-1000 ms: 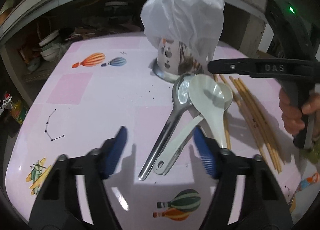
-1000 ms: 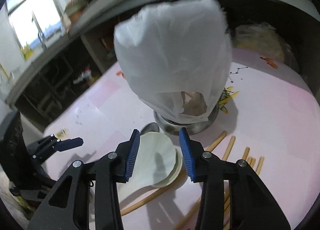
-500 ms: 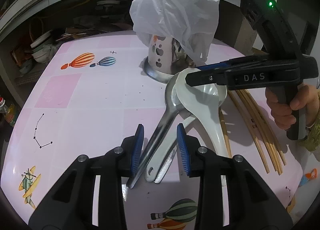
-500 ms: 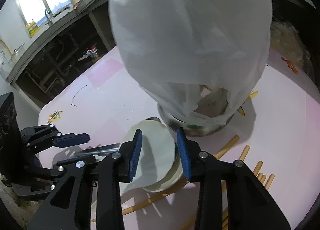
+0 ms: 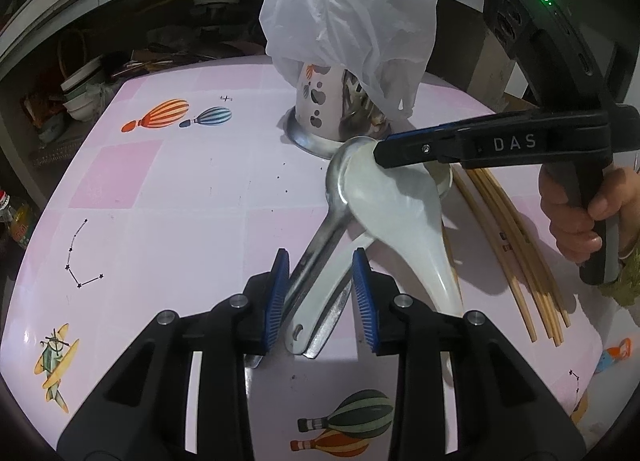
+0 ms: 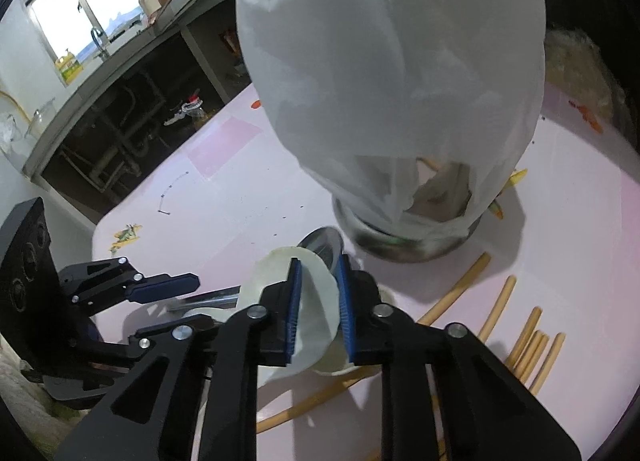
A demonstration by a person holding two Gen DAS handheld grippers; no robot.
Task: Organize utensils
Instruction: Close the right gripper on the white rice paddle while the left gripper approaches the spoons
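A steel ladle (image 5: 320,237) and two white plastic spoons (image 5: 400,213) lie crossed on the pink table. My left gripper (image 5: 320,297) is open, its blue pads on either side of the ladle and spoon handles near their ends. My right gripper (image 6: 318,313) is open around the bowl of the upper white spoon (image 6: 312,301); it also shows from the side in the left wrist view (image 5: 384,149). Behind stands a steel utensil holder (image 5: 320,109) under a white plastic bag (image 5: 352,21). Wooden chopsticks (image 5: 516,245) lie to the right.
The pink table (image 5: 160,197) has balloon and plane prints. Dark shelves with bowls (image 5: 80,97) stand behind its far left edge. A counter with a window (image 6: 88,29) is beyond the table in the right wrist view.
My left gripper moved forward so its pads now flank the handles. My right gripper lowered onto the upper white spoon's bowl and its jaws narrowed.
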